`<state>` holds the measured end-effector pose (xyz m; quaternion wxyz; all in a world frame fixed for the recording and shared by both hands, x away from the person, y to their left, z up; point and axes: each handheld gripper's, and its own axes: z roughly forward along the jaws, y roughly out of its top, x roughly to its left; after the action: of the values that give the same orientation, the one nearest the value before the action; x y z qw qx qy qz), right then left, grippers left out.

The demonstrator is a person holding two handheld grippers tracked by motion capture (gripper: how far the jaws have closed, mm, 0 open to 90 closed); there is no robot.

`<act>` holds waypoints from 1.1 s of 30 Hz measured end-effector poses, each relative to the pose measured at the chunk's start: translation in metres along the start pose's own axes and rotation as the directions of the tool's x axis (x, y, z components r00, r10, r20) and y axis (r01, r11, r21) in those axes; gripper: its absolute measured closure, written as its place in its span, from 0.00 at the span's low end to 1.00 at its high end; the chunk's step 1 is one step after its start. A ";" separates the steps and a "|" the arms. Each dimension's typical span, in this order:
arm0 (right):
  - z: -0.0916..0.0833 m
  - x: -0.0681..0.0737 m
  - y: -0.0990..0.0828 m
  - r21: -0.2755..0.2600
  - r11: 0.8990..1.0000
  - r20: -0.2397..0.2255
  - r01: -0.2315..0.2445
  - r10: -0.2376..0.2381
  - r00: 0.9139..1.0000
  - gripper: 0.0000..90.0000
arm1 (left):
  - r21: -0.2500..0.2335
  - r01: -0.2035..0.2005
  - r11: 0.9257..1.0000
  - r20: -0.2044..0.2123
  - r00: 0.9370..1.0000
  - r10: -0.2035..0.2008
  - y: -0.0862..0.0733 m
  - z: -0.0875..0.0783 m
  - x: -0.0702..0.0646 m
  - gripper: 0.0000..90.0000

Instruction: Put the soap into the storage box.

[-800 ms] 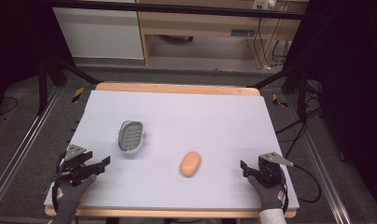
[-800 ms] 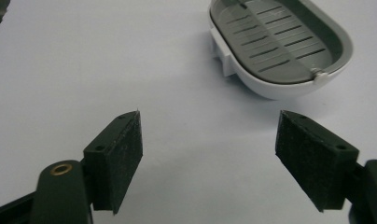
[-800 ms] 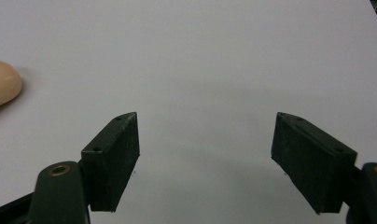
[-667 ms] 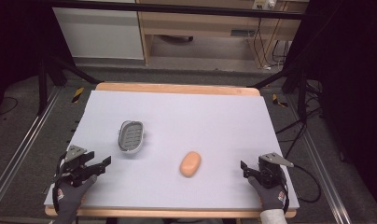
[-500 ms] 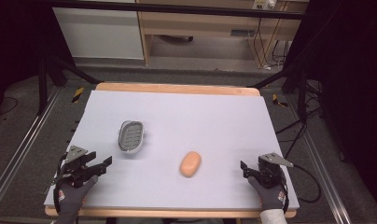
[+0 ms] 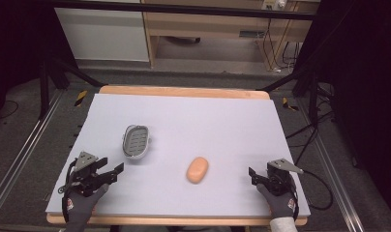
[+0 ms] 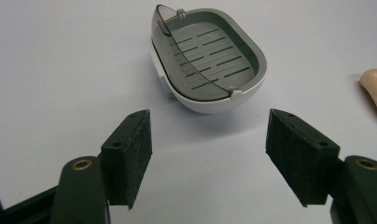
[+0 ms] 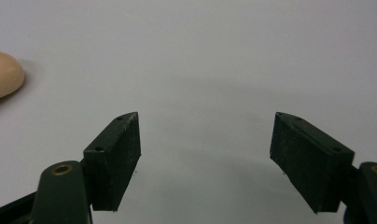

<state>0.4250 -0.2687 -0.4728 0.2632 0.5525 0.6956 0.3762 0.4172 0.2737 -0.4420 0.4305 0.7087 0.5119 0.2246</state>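
Soap (image 6: 197, 169) bottom centre of high view, dish (image 6: 136, 141) up-left & apart, nothing moved yet; left gripper (image 6: 110, 172) & right gripper (image 6: 252, 174) both wide open, empty, low corners.

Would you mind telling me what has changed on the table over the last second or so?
Nothing has visibly changed. The left gripper and right gripper rest open at the near corners of the table, holding nothing. The soap dish and the soap lie where they were, apart from each other and untouched.
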 end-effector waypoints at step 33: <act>-0.001 0.010 0.004 -0.007 0.999 -0.018 0.033 -0.033 0.999 0.28 | -0.076 -0.057 0.995 0.084 0.994 0.064 0.053 0.010 -0.045 0.34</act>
<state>0.4239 -0.2591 -0.4687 0.2649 0.5365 0.7058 0.3792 0.4359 0.2232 -0.3973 0.4710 0.7166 0.4625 0.2252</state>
